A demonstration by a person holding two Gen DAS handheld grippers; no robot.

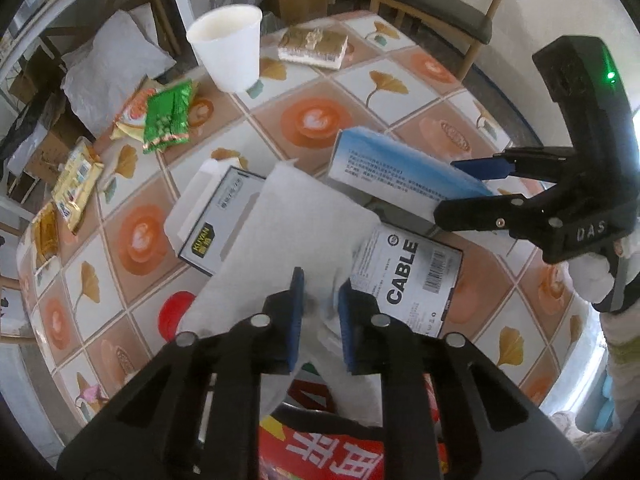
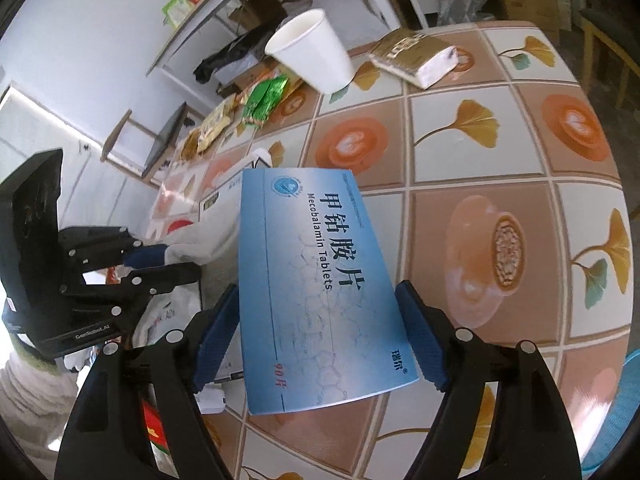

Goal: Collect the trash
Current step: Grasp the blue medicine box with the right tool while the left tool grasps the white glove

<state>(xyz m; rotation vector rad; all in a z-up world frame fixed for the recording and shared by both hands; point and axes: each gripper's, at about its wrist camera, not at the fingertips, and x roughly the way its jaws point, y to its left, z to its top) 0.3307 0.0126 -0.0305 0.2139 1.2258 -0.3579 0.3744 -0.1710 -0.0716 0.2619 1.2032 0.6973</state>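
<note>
My right gripper [image 2: 316, 332] is shut on a blue Mecobalamin tablet box [image 2: 316, 280] and holds it above the tiled table [image 2: 500, 152]; the same box [image 1: 400, 168] shows in the left wrist view between the right gripper's fingers [image 1: 480, 168]. My left gripper [image 1: 320, 312] is shut on the edge of a white plastic bag [image 1: 288, 232], also seen from the right wrist [image 2: 200, 240]. A white "CABLE" box [image 1: 408, 280] and a white "KUYAN" box [image 1: 208, 220] lie under and beside the bag.
A white paper cup [image 1: 228, 48], a tissue pack [image 1: 314, 46], green and yellow snack wrappers [image 1: 168, 116] and gold wrappers [image 1: 76, 184] lie on the table. A chair [image 1: 432, 12] stands behind it. A red printed bag [image 1: 320, 456] is below my left gripper.
</note>
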